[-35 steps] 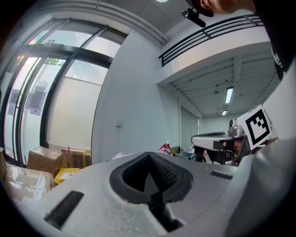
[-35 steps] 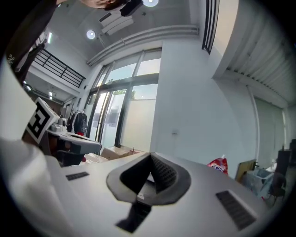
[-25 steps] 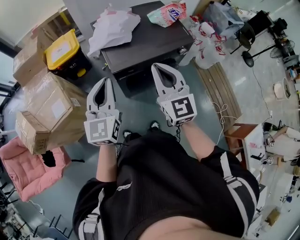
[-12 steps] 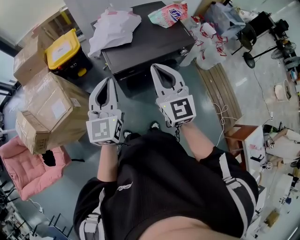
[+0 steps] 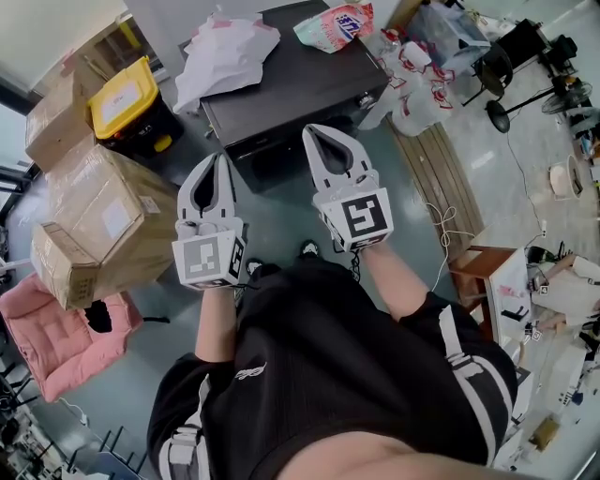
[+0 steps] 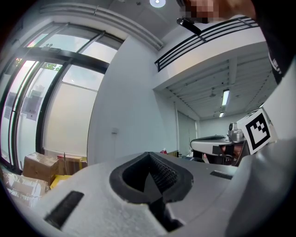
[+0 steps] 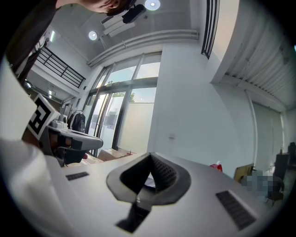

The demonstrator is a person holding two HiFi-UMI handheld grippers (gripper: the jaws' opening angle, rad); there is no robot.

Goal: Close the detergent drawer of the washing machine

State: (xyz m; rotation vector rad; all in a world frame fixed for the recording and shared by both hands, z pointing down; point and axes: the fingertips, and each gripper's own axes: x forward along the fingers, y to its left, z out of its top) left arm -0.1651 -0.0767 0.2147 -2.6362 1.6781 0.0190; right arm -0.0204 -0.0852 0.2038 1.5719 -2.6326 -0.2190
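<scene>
Facing left claw [image 5: 220, 159] and right claw [image 5: 315, 132] stands the washing machine [image 5: 291, 80].

Dark washer [image 5: 300, 89], upright, seen from above at top centre of head view. Flat black top, front face in shadow. Drawer can't be made out.

No wording can be read from here. Blue print on a pink-and-white bag [image 5: 335, 25] is too small to make out, as are the white labels on a yellow lid [image 5: 122, 101] and a cardboard box [image 5: 117, 217]. Coded black-and-white squares, without letters, mark the cubes of the left tool [image 5: 220, 159] and right tool [image 5: 308, 131].
</scene>
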